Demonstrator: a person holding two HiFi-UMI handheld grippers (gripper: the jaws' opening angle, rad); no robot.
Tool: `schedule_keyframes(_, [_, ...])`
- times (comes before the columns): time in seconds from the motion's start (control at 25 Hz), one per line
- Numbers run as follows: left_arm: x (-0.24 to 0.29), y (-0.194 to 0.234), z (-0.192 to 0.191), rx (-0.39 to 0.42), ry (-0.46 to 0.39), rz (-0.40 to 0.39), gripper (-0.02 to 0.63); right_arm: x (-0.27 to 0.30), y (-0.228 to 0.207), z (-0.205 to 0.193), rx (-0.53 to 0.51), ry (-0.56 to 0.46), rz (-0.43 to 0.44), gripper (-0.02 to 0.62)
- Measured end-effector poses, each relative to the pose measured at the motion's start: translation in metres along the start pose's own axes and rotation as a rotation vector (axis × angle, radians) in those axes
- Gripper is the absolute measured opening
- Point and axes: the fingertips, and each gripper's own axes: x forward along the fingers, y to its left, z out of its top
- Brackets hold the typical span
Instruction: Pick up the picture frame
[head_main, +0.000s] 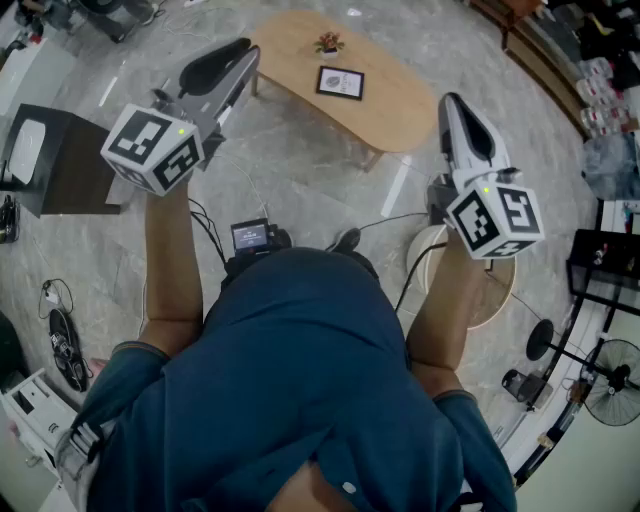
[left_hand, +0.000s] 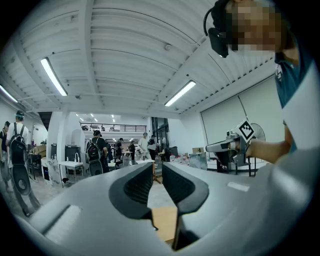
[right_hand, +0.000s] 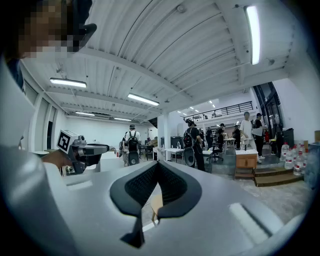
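Finding the picture frame (head_main: 340, 82) on the oblong wooden table (head_main: 400, 105), well ahead of both sets of fingers: to the right of the tips of the left gripper (head_main: 245, 48), to the left of the tips of the right gripper (head_main: 450, 98), touched by neither. Showing a dark border round a pale mount and a small dark picture, with any print there too small to read. Sitting beyond the frame, farther from the fingers, what looks like a small potted plant (head_main: 328, 43), reddish and green sprigs above the pot. Reading, in the left gripper view, black ribbed fingers (left_hand: 134, 189) set close together with only a thin slit between, nothing held, a strip of the table's wood below the tips. Reading the same in the right gripper view: fingers (right_hand: 175, 187) meeting at the tips, gripping nothing. Bearing black-and-white square patterns on the left gripper's marker cube (head_main: 155, 150) and on its twin at the right. Glowing behind the fingers, at the person's waist, a small screen (head_main: 250, 236) with lines of text too fine to make out. Standing far off to the right of the right fingers, in that gripper's own view, a cluster of clear bottles (right_hand: 291, 156), fill not discernible.
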Motion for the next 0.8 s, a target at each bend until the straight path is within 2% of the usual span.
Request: schedule_keyframes(0.8, [-0.02, 0.047, -0.02, -0.045, -0.004, -0.006, 0.057, 0.047, 0.038, -0.002, 0.005, 0.015, 0.016, 0.011])
